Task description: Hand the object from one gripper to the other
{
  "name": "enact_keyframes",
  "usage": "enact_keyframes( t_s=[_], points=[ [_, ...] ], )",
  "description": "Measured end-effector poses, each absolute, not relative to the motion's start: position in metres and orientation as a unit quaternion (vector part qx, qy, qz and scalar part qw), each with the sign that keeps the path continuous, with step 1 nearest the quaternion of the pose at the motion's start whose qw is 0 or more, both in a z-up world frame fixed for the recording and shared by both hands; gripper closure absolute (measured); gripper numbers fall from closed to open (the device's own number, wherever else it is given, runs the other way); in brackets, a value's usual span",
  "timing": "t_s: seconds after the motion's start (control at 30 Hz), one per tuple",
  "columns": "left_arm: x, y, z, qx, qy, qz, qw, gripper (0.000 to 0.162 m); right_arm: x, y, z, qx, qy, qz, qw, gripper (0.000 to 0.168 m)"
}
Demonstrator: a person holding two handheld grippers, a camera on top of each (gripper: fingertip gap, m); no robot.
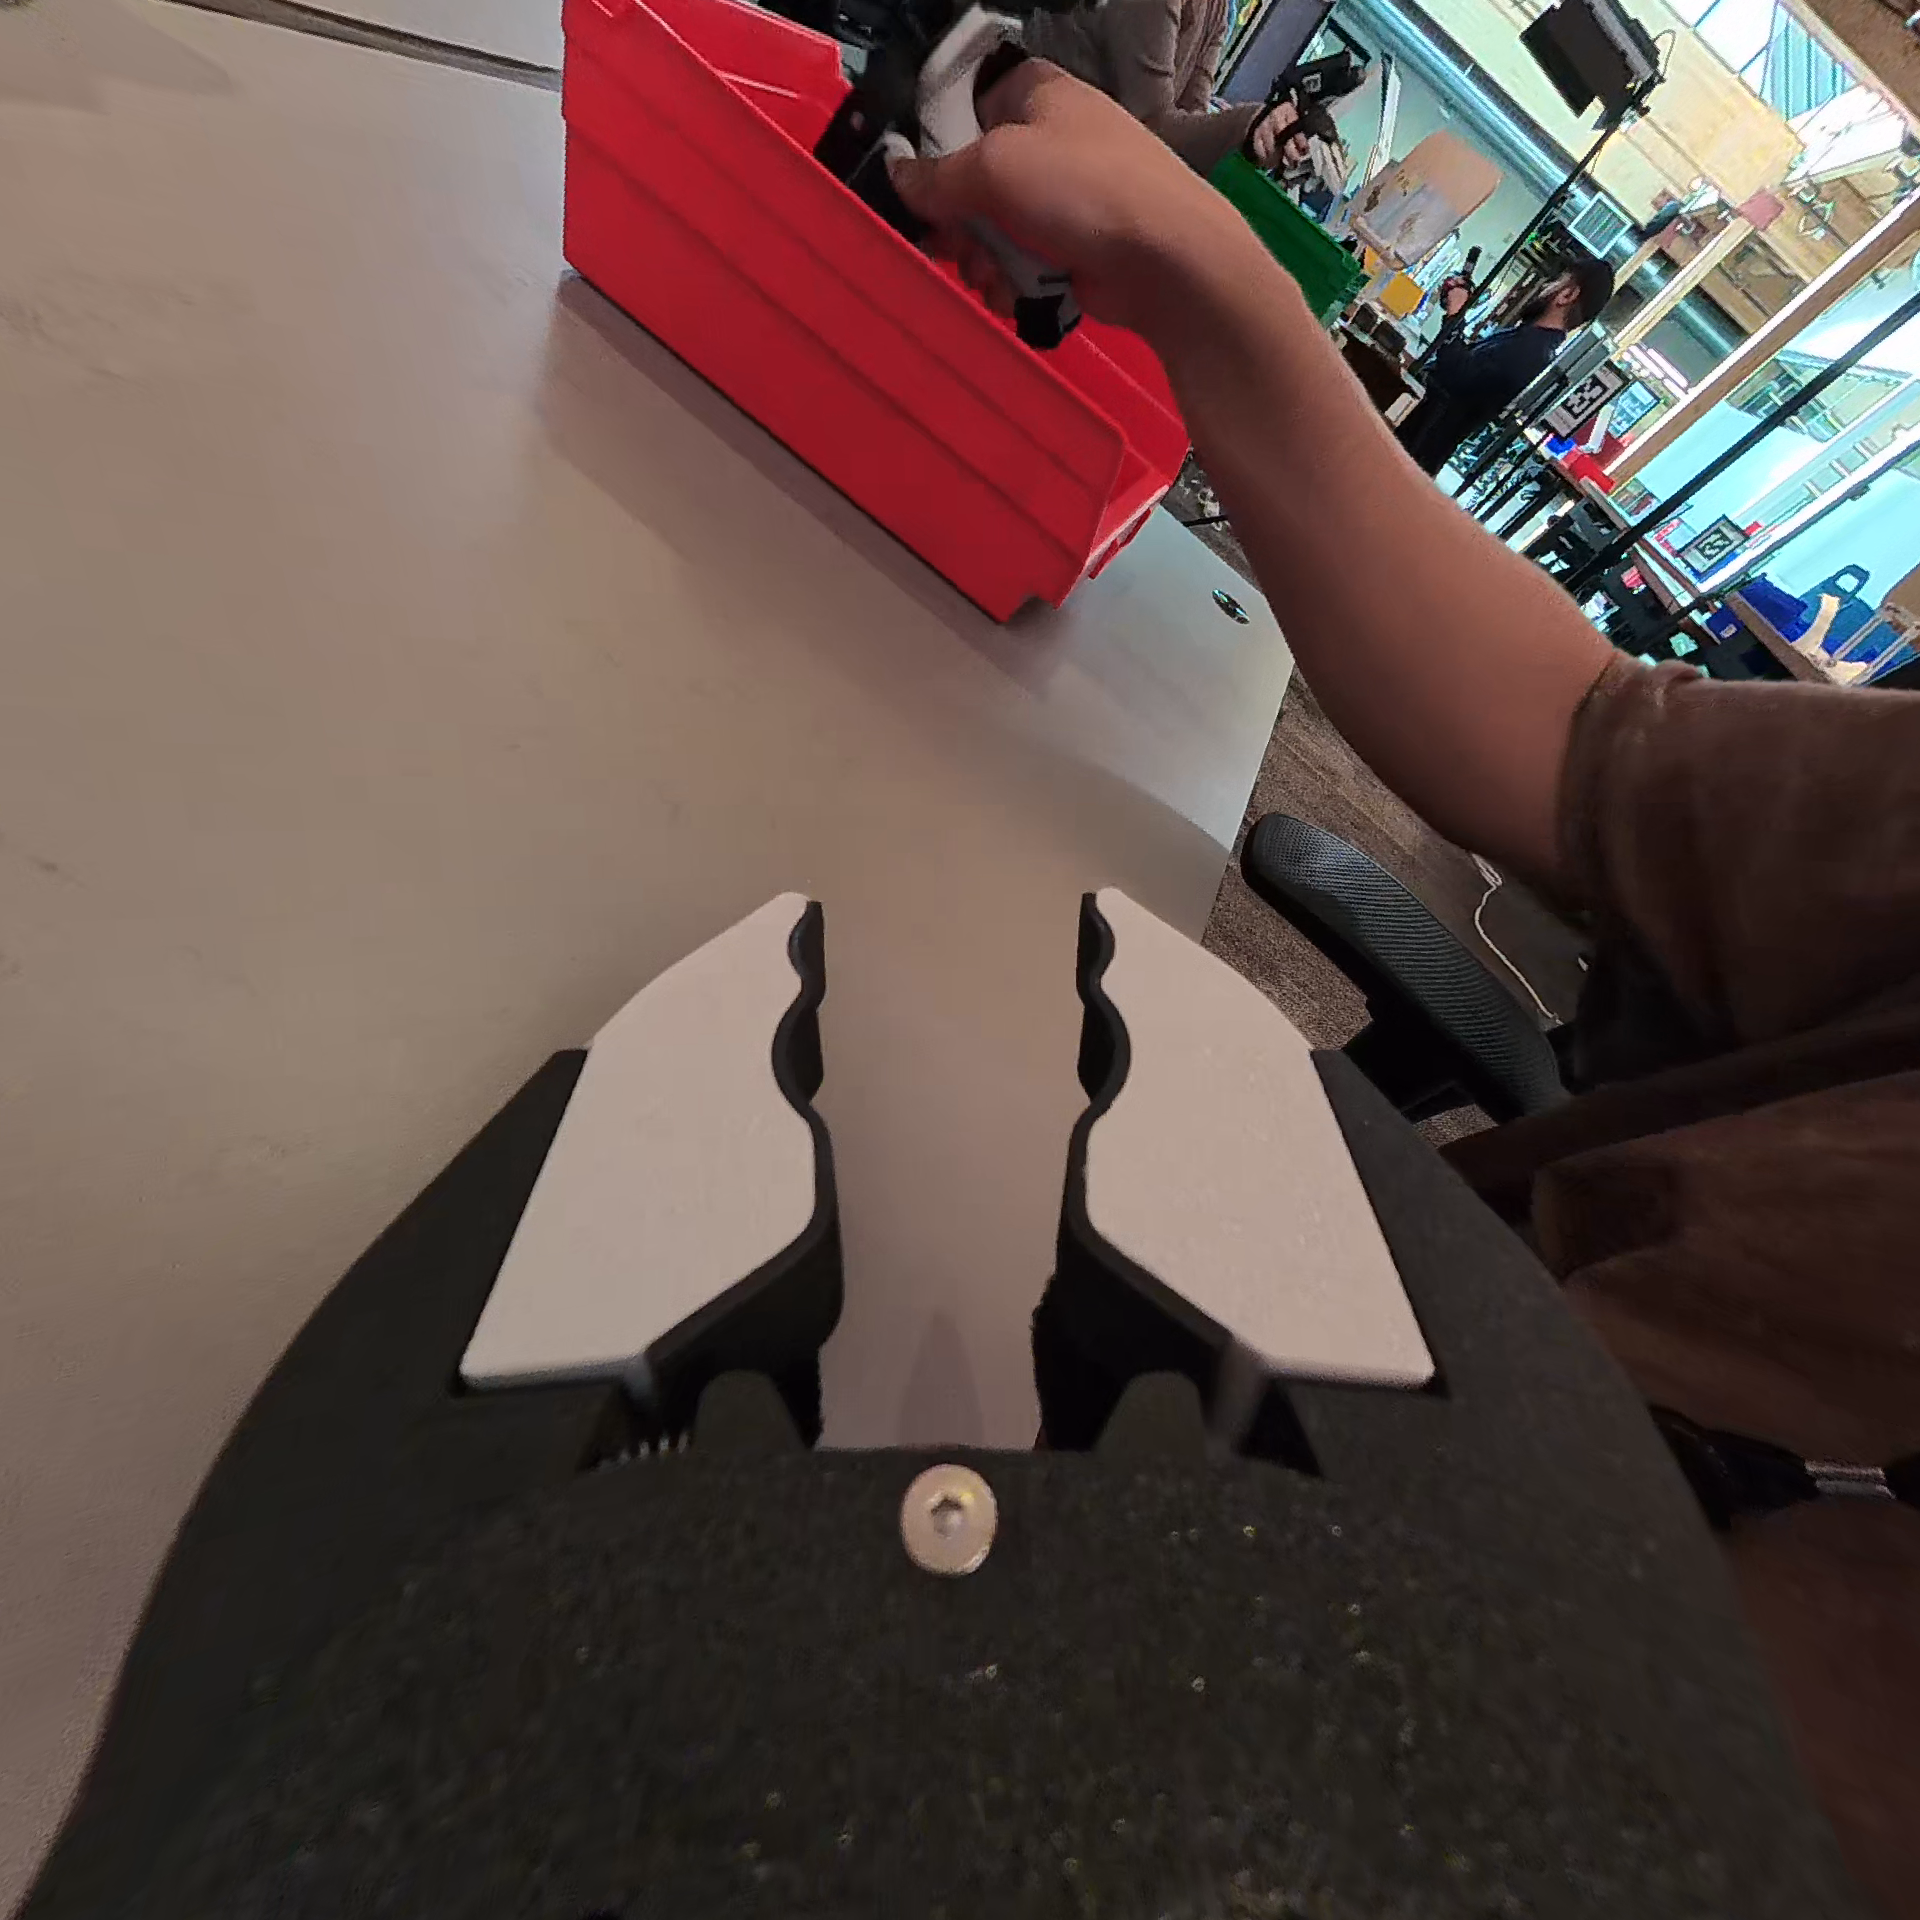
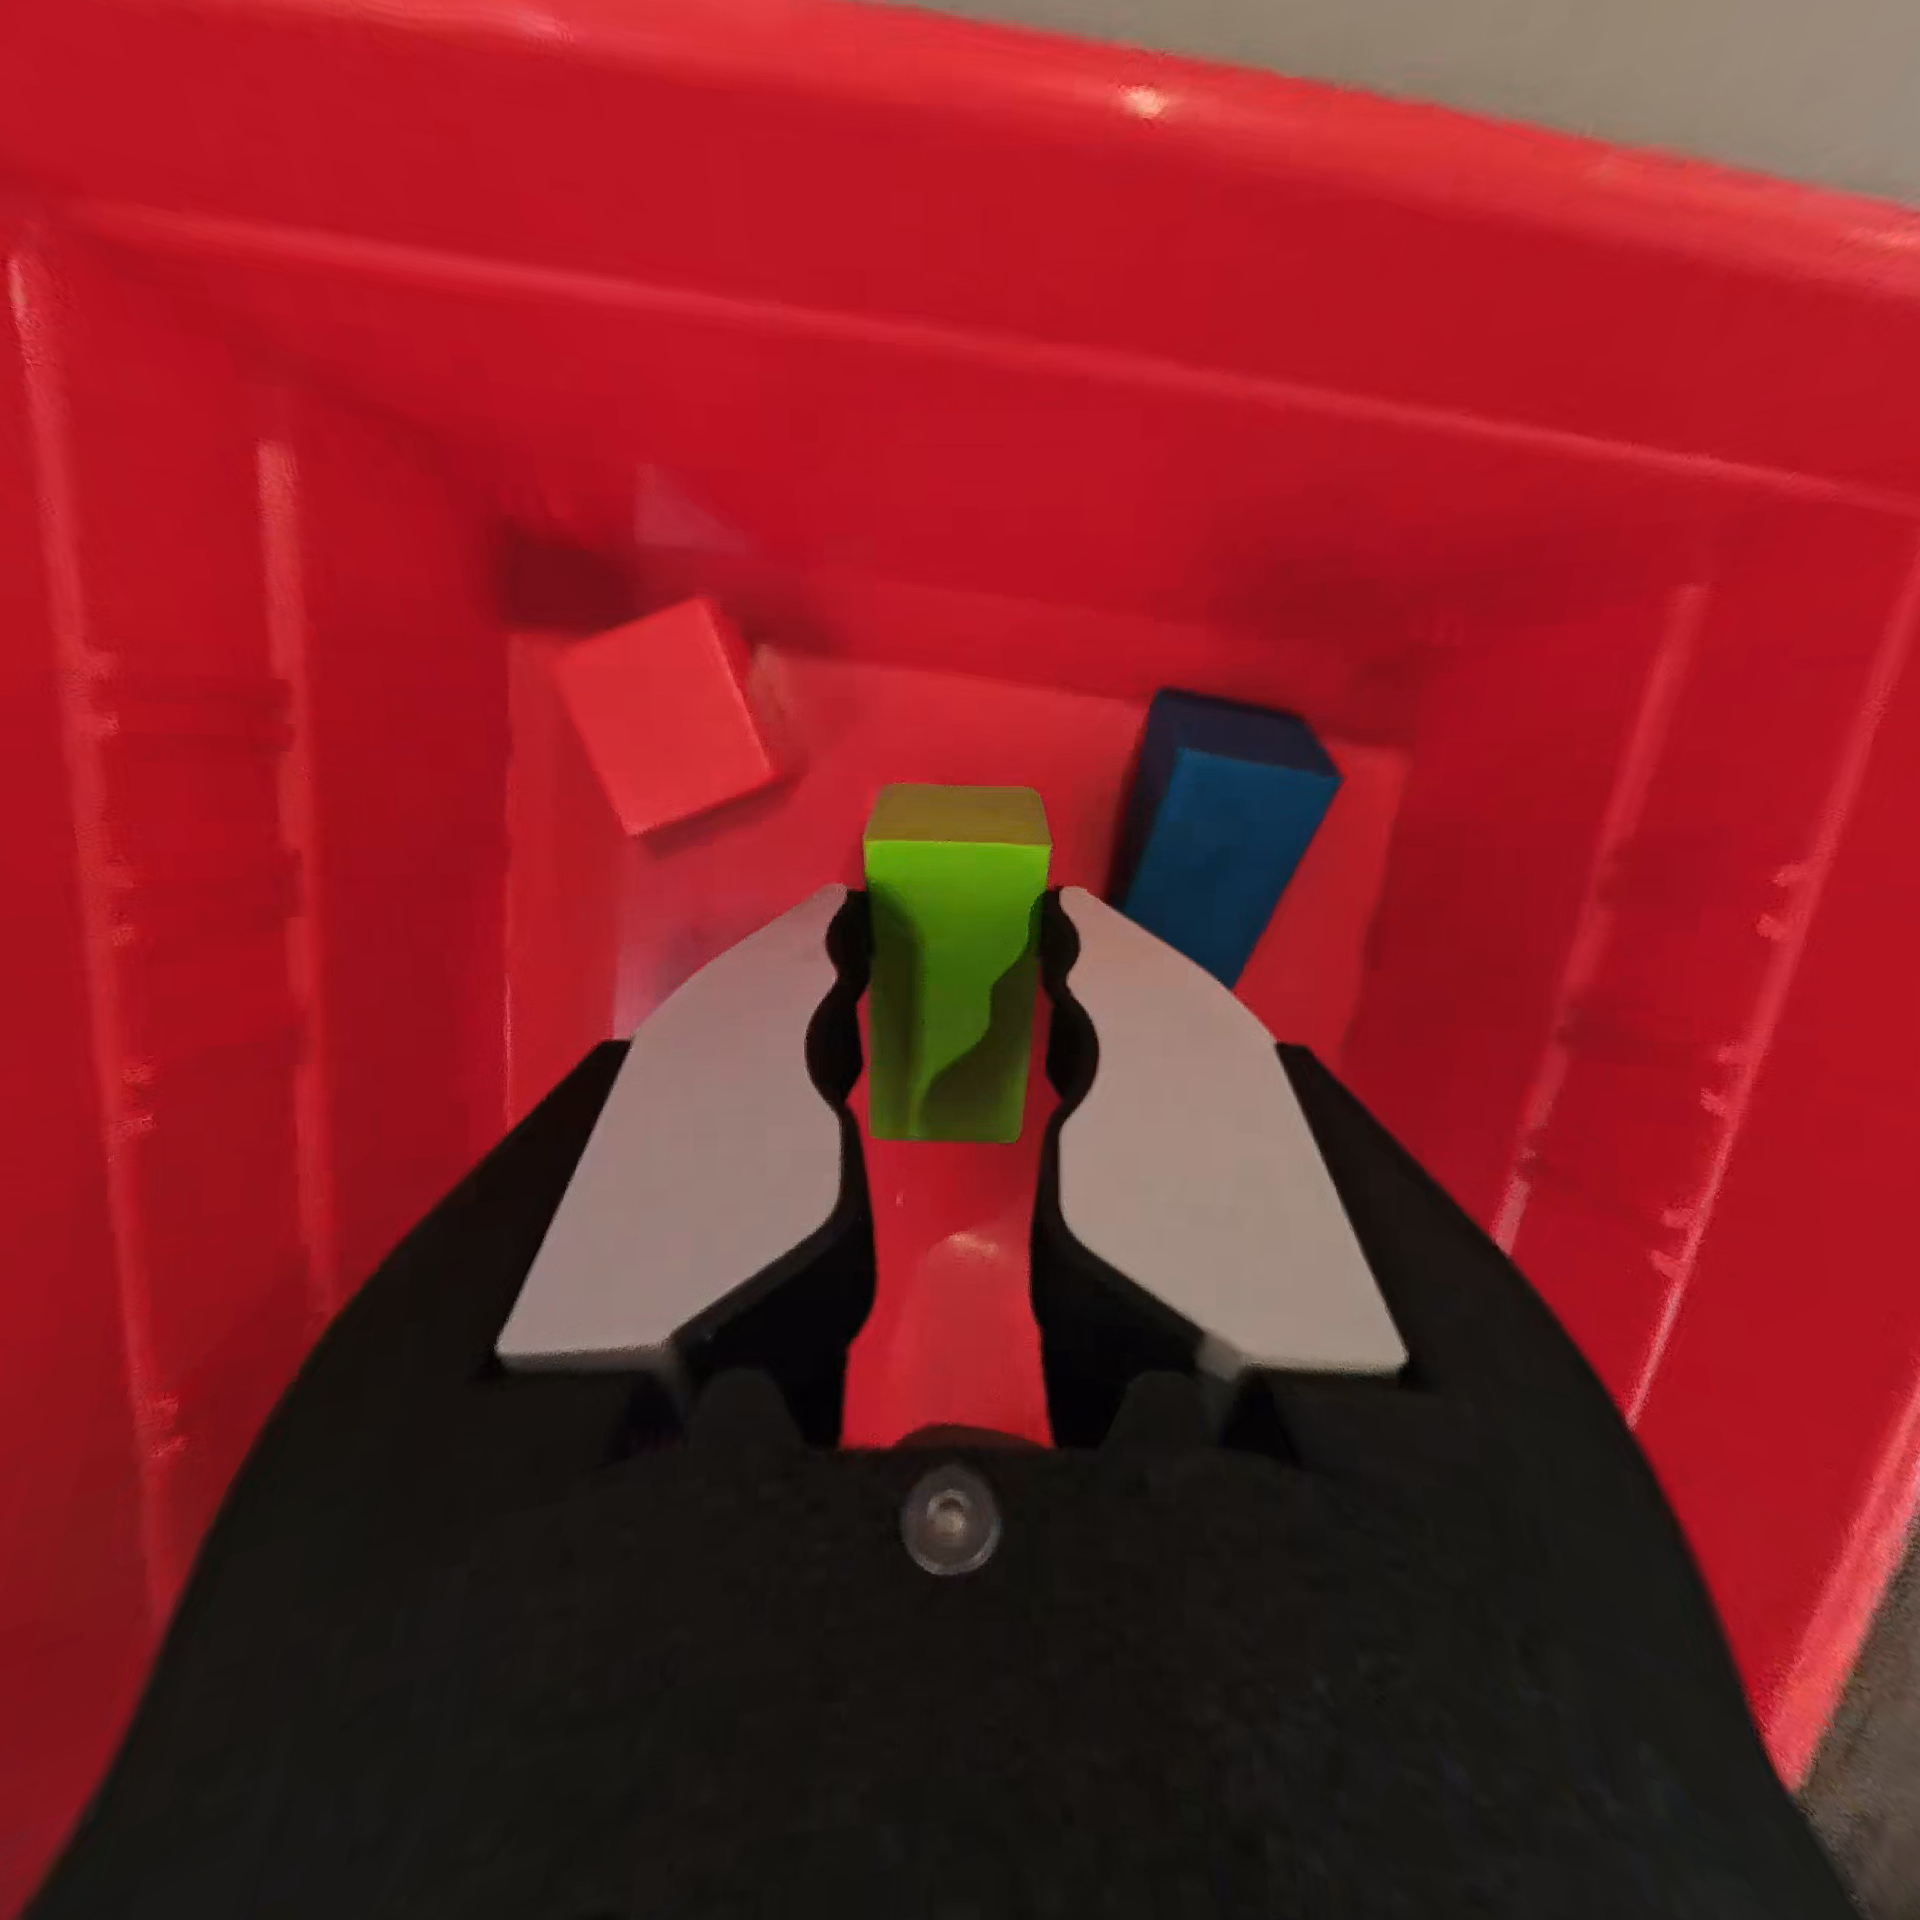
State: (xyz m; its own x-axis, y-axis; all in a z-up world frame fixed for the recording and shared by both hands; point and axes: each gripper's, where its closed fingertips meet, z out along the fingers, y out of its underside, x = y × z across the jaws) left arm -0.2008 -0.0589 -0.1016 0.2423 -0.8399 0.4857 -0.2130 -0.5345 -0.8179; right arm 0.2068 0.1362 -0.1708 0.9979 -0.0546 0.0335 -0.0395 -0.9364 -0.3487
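Note:
My right gripper [image 2: 954, 914] reaches down into a red bin [image 2: 935, 364] and is shut on a green block [image 2: 951, 997], its fingertips pressing the block's two sides near the top. In the left wrist view the right gripper [image 1: 966, 156] shows far off, held by a hand inside the red bin [image 1: 831, 374]; the block is hidden there. My left gripper [image 1: 951, 914] is open and empty, low over the grey table [image 1: 312, 623], well short of the bin.
A red block [image 2: 665, 717] and a blue block [image 2: 1216, 842] lie on the bin floor beyond the green one. The person's arm [image 1: 1351, 468] crosses the table's right edge. A black chair armrest [image 1: 1403, 966] stands off the table edge.

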Motion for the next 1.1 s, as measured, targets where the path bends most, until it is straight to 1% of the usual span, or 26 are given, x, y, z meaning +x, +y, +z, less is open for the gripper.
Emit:
enact_keyframes(
  t_s=[0.17,0.33,0.37,0.4,0.43,0.5,0.6,0.7,0.77,0.8,0.9,0.93,0.97,1.0,1.07,1.1],
  points=[
    [-0.2,-0.061,-0.105,-0.724,0.382,-0.478,0.319,0.116,0.207,0.144,-0.181,-0.985,0.042,-0.012,0.167,0.136],
    [-0.201,-0.059,-0.103,-0.72,0.388,-0.467,0.337,0.115,0.207,0.146,-0.18,-0.98,0.044,-0.013,0.192,0.136],
    [-0.202,-0.058,-0.103,-0.719,0.388,-0.467,0.339,0.115,0.207,0.145,-0.175,-0.978,0.043,-0.013,0.203,0.133],
    [-0.202,-0.058,-0.101,-0.717,0.386,-0.468,0.345,0.114,0.206,0.145,-0.167,-0.974,0.041,-0.012,0.221,0.125],
    [-0.202,-0.057,-0.1,-0.714,0.385,-0.469,0.349,0.111,0.203,0.143,-0.155,-0.968,0.036,-0.01,0.247,0.122],
    [-0.204,-0.056,-0.097,-0.712,0.385,-0.465,0.358,0.109,0.186,0.137,-0.118,-0.946,0.001,0.016,0.324,0.121],
    [-0.207,-0.053,-0.096,-0.71,0.396,-0.442,0.379,0.105,0.149,0.105,-0.054,-0.881,-0.042,0.071,0.466,0.117],
    [-0.209,-0.048,-0.096,-0.708,0.41,-0.406,0.407,0.098,0.101,0.047,-0.015,-0.789,-0.086,0.141,0.592,0.114],
    [-0.208,-0.046,-0.094,-0.694,0.421,-0.389,0.436,0.093,0.076,0.005,-0.012,-0.743,-0.092,0.161,0.643,0.11],
    [-0.208,-0.046,-0.092,-0.686,0.428,-0.381,0.448,0.091,0.066,-0.014,-0.016,-0.727,-0.09,0.164,0.66,0.113],
    [-0.208,-0.04,-0.094,-0.678,0.436,-0.339,0.485,0.084,0.04,-0.058,-0.044,-0.703,-0.069,0.177,0.686,0.114],
    [-0.209,-0.039,-0.099,-0.685,0.439,-0.326,0.482,0.083,0.031,-0.068,-0.052,-0.694,-0.068,0.184,0.692,0.114],
    [-0.212,-0.039,-0.109,-0.702,0.444,-0.309,0.464,0.088,0.024,-0.075,-0.06,-0.689,-0.07,0.19,0.696,0.117],
    [-0.213,-0.038,-0.117,-0.717,0.446,-0.295,0.446,0.096,0.017,-0.08,-0.064,-0.69,-0.073,0.201,0.692,0.116],
    [-0.211,-0.039,-0.123,-0.727,0.445,-0.301,0.428,0.086,0.006,-0.088,-0.053,-0.673,-0.091,0.237,0.695,0.117],
    [-0.209,-0.041,-0.123,-0.727,0.446,-0.306,0.423,0.086,0.004,-0.09,-0.047,-0.662,-0.098,0.238,0.704,0.118]
  ],
)
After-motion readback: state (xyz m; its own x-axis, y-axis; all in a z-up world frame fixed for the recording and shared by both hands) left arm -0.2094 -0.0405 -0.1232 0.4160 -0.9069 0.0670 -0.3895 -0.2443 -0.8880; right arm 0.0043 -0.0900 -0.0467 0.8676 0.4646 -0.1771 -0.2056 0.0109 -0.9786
